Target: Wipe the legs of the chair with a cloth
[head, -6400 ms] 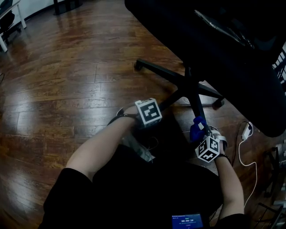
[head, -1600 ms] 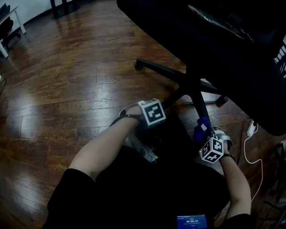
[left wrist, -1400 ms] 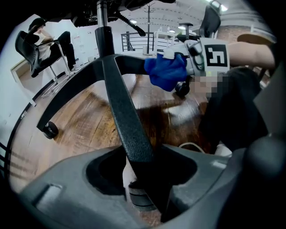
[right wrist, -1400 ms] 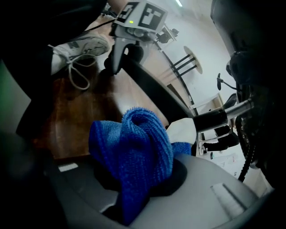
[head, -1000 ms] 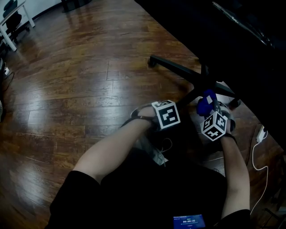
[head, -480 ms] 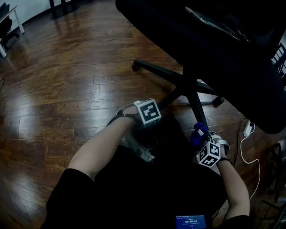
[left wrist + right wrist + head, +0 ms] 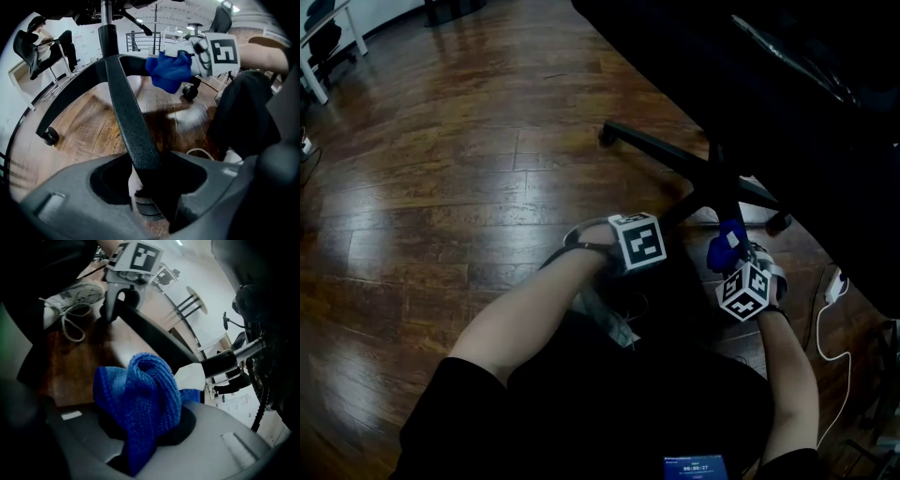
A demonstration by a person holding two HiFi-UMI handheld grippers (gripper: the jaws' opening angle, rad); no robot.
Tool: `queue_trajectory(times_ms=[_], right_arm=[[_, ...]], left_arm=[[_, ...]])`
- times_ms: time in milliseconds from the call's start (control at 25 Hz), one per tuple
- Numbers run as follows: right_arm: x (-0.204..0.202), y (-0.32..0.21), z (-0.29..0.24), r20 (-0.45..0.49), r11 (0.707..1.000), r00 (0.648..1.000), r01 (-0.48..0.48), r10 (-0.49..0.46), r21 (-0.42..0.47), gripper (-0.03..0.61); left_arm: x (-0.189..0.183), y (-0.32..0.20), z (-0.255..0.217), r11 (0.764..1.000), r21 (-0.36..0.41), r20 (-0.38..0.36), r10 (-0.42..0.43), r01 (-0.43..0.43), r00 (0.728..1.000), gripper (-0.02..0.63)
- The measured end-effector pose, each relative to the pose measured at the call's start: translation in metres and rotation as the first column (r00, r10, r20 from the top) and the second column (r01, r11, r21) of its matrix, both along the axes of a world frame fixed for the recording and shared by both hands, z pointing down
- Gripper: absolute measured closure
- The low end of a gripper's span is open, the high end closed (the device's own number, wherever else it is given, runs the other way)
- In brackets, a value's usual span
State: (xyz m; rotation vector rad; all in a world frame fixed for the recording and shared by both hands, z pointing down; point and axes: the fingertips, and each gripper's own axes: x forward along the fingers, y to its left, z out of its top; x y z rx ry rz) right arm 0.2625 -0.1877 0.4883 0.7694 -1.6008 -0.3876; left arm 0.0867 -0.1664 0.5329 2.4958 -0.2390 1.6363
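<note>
The black office chair [image 7: 787,103] stands over its star base, whose legs [image 7: 661,155] spread across the wooden floor. My left gripper [image 7: 664,228] is shut on one textured black leg [image 7: 124,103], which runs up between its jaws in the left gripper view. My right gripper [image 7: 729,248] is shut on a bunched blue cloth [image 7: 140,399], and the cloth [image 7: 727,242] lies against a neighbouring leg close to the central column. That right gripper [image 7: 190,54] and the cloth [image 7: 168,72] also show in the left gripper view. The left gripper [image 7: 117,296] shows far along the leg [image 7: 154,341].
Casters [image 7: 49,136] sit at the leg ends. A white cable with a plug [image 7: 832,291] trails on the floor at the right. My shoe [image 7: 75,298] and dark trousers [image 7: 609,394] are close under the arms. A white table leg [image 7: 314,75] stands far left.
The right gripper with the cloth slid back along the leg toward me, then out again toward the column. The left gripper has kept its hold in the same place.
</note>
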Motion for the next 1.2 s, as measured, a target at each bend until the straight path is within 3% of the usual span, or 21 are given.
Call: queue_trajectory(times_ms=[200, 360, 640, 880, 1040, 1200], right_arm=[[-0.028, -0.074, -0.027, 0.055, 0.991, 0.996, -0.069, 0.063, 0.115, 0.5], [-0.034, -0.073, -0.028, 0.061, 0.989, 0.998, -0.033, 0.024, 0.145, 0.5], [-0.006, 0.002, -0.004, 0.058, 1.0, 0.998, -0.01, 0.011, -0.016, 0.5], [0.027, 0.089, 0.025, -0.023, 0.993, 0.999, 0.022, -0.025, -0.119, 0.5], [0.035, 0.102, 0.03, -0.043, 0.987, 0.999, 0.012, -0.019, -0.162, 0.5], [0.027, 0.081, 0.022, 0.0, 0.989, 1.0, 0.005, -0.005, -0.147, 0.5]], left_arm=[[0.009, -0.003, -0.002, 1.0, 0.002, -0.04, 0.027, -0.027, 0.999, 0.393], [0.007, -0.004, 0.001, 1.0, -0.01, -0.05, 0.025, -0.025, 0.998, 0.393], [-0.004, -0.006, 0.001, 1.0, -0.001, -0.01, -0.015, 0.015, 1.0, 0.394], [-0.006, -0.004, 0.002, 1.0, -0.014, 0.001, -0.019, 0.019, 1.0, 0.394], [-0.004, -0.002, 0.002, 0.999, -0.026, -0.01, -0.024, 0.024, 1.0, 0.394], [-0.005, 0.001, 0.002, 0.999, -0.027, 0.006, -0.017, 0.017, 1.0, 0.394]])
